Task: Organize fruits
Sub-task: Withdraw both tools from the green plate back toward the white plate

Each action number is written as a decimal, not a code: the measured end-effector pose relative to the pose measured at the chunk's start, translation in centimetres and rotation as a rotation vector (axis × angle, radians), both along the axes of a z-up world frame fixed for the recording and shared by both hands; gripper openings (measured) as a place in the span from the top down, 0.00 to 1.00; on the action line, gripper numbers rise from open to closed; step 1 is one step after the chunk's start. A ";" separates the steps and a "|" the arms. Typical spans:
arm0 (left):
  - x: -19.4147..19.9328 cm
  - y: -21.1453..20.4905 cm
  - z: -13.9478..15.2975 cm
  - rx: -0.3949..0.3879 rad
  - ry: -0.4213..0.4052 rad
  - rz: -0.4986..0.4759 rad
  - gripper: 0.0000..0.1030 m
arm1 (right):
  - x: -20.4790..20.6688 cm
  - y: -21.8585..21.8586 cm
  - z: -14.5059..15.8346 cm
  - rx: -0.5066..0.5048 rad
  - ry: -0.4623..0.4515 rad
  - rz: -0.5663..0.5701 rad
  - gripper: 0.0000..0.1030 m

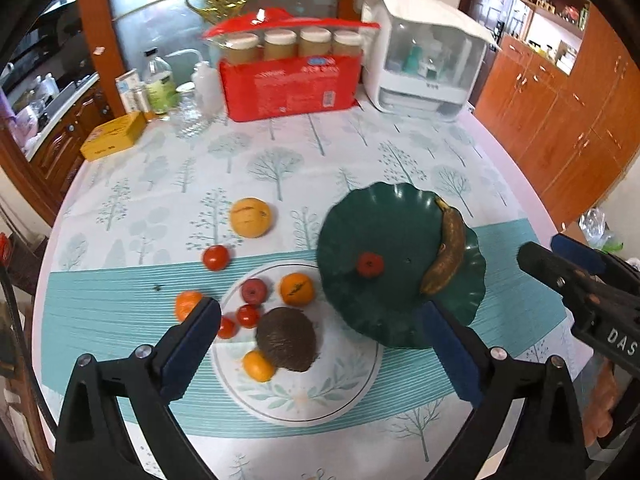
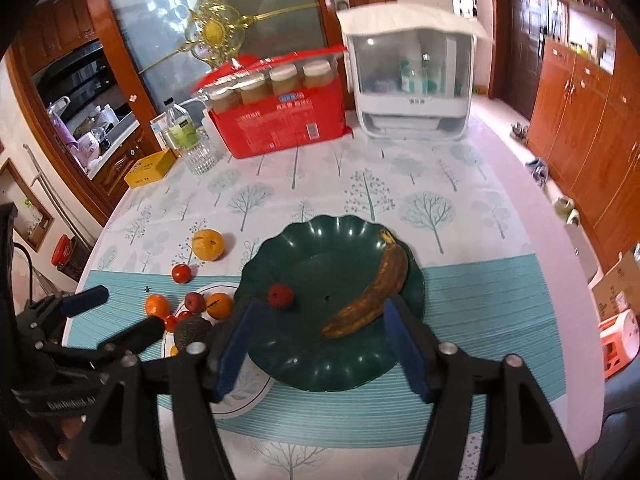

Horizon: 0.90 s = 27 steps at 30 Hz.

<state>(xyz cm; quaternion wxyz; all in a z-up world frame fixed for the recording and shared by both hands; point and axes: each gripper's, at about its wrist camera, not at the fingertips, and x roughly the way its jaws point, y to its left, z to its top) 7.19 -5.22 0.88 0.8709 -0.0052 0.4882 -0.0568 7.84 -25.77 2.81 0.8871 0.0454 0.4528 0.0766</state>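
Observation:
A dark green scalloped plate (image 1: 400,240) (image 2: 320,356) holds a browned banana (image 1: 448,248) (image 2: 372,292) and a small red fruit (image 1: 370,264) (image 2: 280,296). A white plate (image 1: 320,400) (image 2: 248,392) beside it holds a brown avocado (image 1: 286,338) (image 2: 192,330), oranges (image 1: 296,289) and small red fruits (image 1: 253,291). A yellow fruit (image 1: 251,217) (image 2: 208,244), a red fruit (image 1: 216,257) (image 2: 181,273) and an orange (image 1: 187,304) (image 2: 157,305) lie loose on the tablecloth. My left gripper (image 1: 320,344) is open above the white plate. My right gripper (image 2: 320,344) is open above the green plate.
At the table's back stand a red package with jars (image 1: 290,80) (image 2: 280,116), a white appliance (image 1: 424,56) (image 2: 412,76), bottles and a glass (image 1: 188,112) (image 2: 198,156), and a yellow box (image 1: 114,136) (image 2: 150,168). Wooden cabinets (image 1: 560,112) line the right.

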 end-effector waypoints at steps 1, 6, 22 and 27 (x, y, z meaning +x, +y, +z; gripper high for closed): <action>-0.3 0.6 0.3 0.002 -0.005 0.008 0.03 | -0.3 0.4 0.3 -0.011 -0.011 0.004 0.30; -1.1 3.2 1.2 0.005 -0.015 0.032 0.03 | -1.2 2.6 1.1 -0.042 -0.026 0.028 0.28; 0.3 12.8 3.0 0.086 -0.084 0.056 0.03 | -1.6 11.5 1.9 -0.162 -0.056 0.011 0.28; 1.5 15.3 1.3 0.082 -0.072 0.062 0.03 | -1.1 13.2 0.5 -0.168 -0.003 -0.011 0.28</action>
